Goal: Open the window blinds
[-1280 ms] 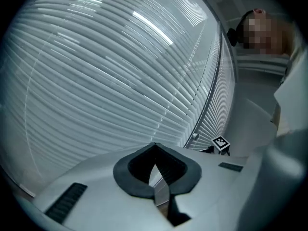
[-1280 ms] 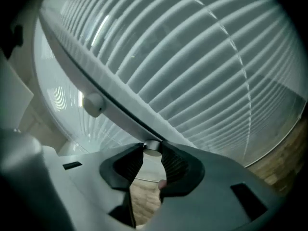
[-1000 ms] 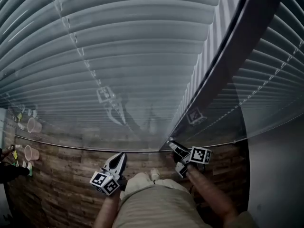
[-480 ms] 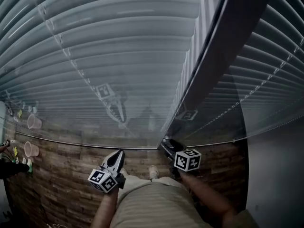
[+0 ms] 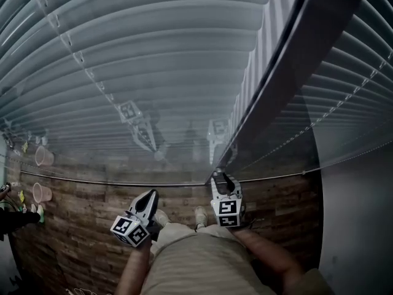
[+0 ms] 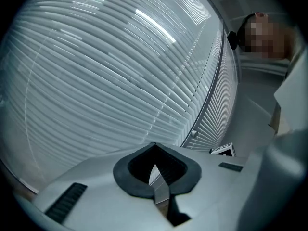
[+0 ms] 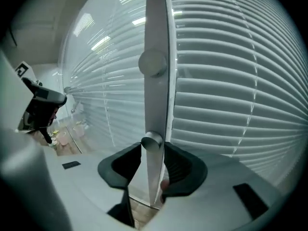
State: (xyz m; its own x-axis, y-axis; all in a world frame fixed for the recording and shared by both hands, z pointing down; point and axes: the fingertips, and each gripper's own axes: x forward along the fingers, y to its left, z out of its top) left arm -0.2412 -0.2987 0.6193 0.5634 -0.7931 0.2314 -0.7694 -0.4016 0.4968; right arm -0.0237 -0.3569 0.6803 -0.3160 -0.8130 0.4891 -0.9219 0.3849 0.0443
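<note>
blinds fill the panes on both sides of the dark window post, slats lying shut. gripper reflections show on the glass left of the post, so the slats look to sit behind it. i reckon they can't be gripped directly, so the control has to be on the post.

right gripper is at the foot of the post, pointing at it. its own view shows a pale strip running up the post with two round knobs on it. lower knob is between the jaws, upper knob further up the post. jaws have just been closing and the pads look pressed on the lower knob from both sides. i read that as clamped on it.

left gripper hangs left of the post, apart from it, jaws together with nothing in them. idle.

handling, my guess:
- the knob is small, hard and smooth, probably plastic. light to move but slippery under the pads.
- grip it square across its width, close in against the post, not out at the rim.
- can't tell from here whether it turns or slides along the post.
- slats are thin and light and the mechanism is likely fragile, so feed force slowly and stop if it binds.
- if the pads slip, re-seat deeper rather than squeeze harder.
</note>
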